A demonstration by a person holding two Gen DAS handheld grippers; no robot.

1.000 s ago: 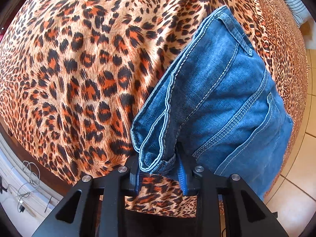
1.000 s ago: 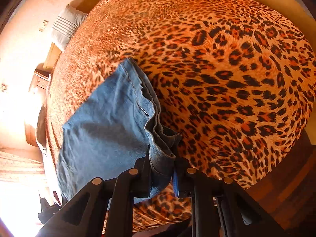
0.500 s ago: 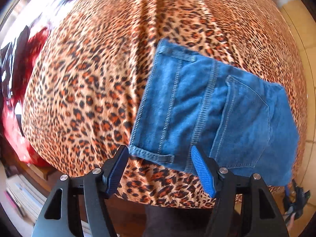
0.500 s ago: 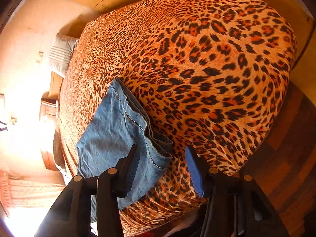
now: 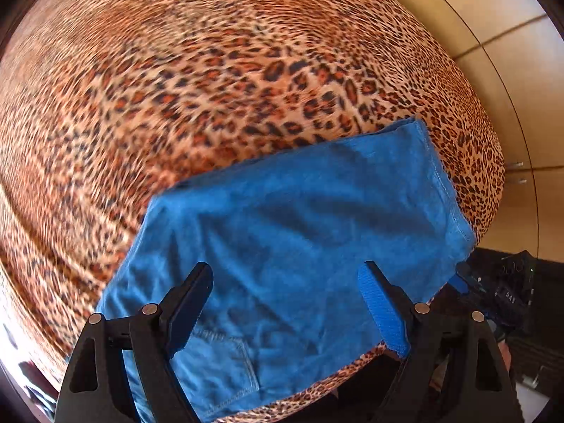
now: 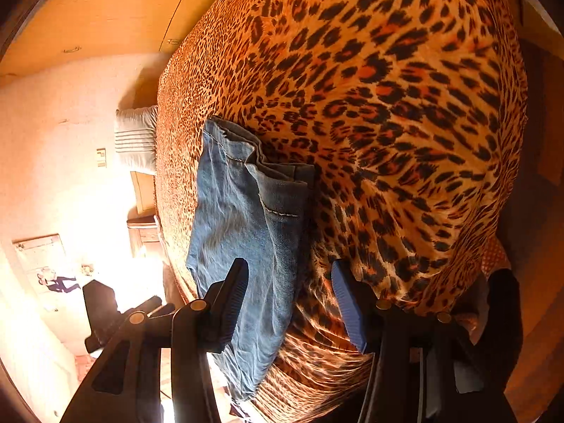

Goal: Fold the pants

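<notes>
Both grippers' fingers (image 5: 199, 283) (image 6: 234, 283) hang released above the folded blue pants (image 5: 299, 232) on leopard bedspread (image 5: 211, 70).

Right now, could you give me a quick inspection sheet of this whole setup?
Surface: leopard-print bedspread, rumpled.
Job's things: blue jeans folded, lying flat near the bed's edge.
Clutter: nothing seen on the bed.
Grippers: left gripper open above the jeans, having just opened; right gripper open, holding nothing, over the jeans' edge.
Cables: nothing seen.
Surroundings: striped pillow, wooden nightstand, wooden wardrobe doors.
</notes>
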